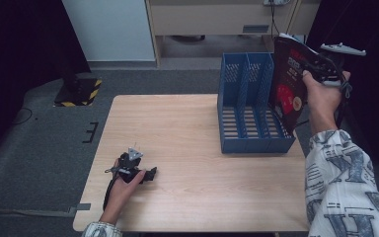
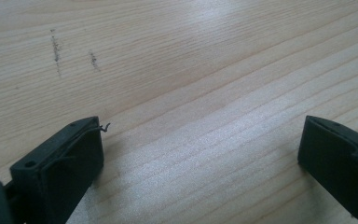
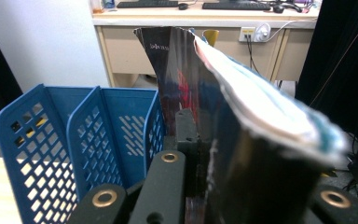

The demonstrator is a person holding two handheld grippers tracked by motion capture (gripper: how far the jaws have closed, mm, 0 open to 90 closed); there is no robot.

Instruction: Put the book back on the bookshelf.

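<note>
A blue three-slot file holder point(image 1: 249, 106) stands on the right part of the wooden table point(image 1: 177, 128). My right gripper point(image 1: 321, 69) is shut on a dark magazine with red print point(image 1: 288, 81), held upright above the holder's right slot, its lower corner near the holder's right wall. In the right gripper view the magazine point(image 3: 223, 107) rises between the jaws beside the blue holder point(image 3: 74, 140). My left gripper point(image 1: 145, 174) rests on the table at the front left, open, with bare wood between its fingers point(image 2: 65, 163).
A pale desk point(image 3: 205, 18) with keyboards stands behind the table. A yellow-and-black striped base point(image 1: 79, 91) sits on the grey floor at the far left. Dark curtains hang on both sides.
</note>
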